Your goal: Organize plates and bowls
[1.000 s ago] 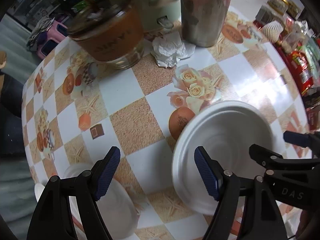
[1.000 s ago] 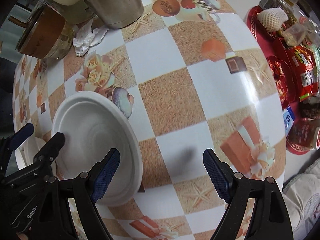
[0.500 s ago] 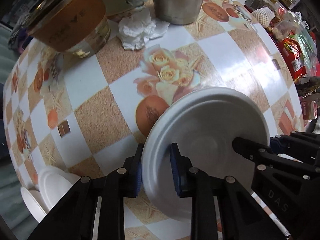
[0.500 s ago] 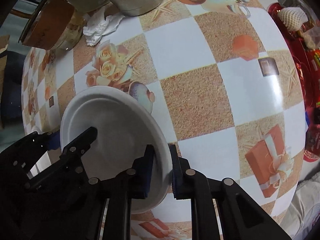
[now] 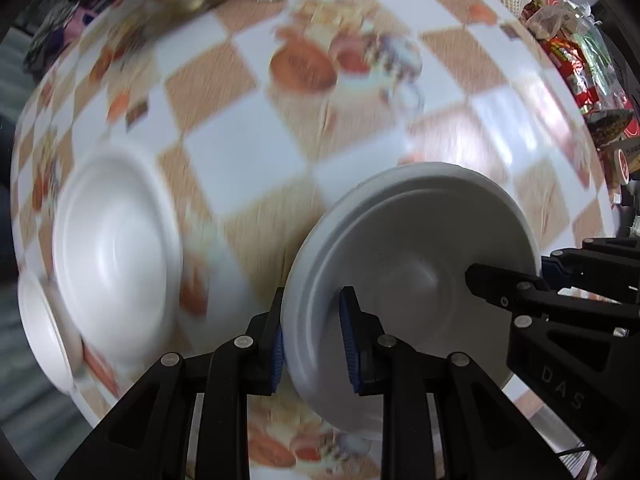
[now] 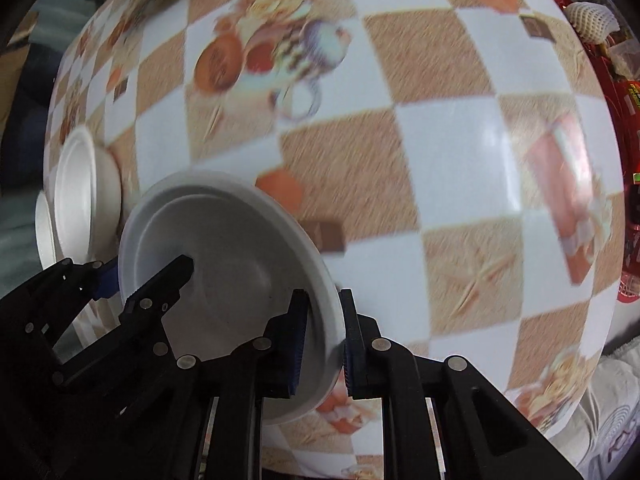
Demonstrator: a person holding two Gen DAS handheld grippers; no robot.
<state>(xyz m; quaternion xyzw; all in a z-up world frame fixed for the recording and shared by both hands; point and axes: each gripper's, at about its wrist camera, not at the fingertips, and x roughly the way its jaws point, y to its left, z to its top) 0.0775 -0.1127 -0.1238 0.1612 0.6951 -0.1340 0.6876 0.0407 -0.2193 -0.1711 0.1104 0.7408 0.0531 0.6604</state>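
The left tool (image 5: 312,336) is clamped on one edge of a big white plate (image 5: 412,264). The right tool (image 6: 322,344) is clamped on the other edge of the same plate. Both tools pinch its rim between their blue pads.

The plate sits low in the middle of the left view and low on the left side of the right view. It looks lifted off the bench (image 5: 248,168), which has a checked cloth with pictures of cups and fruit, but the blur makes that hard to be sure of.

At the left edge of the left view there are two more white dishes: a bowl (image 5: 116,252) and a smaller dish (image 5: 42,324) partly under it. They are touching each other.

So I think the job is only partly done. The big plate is not yet put down with the others, and it probably goes over by that pile.
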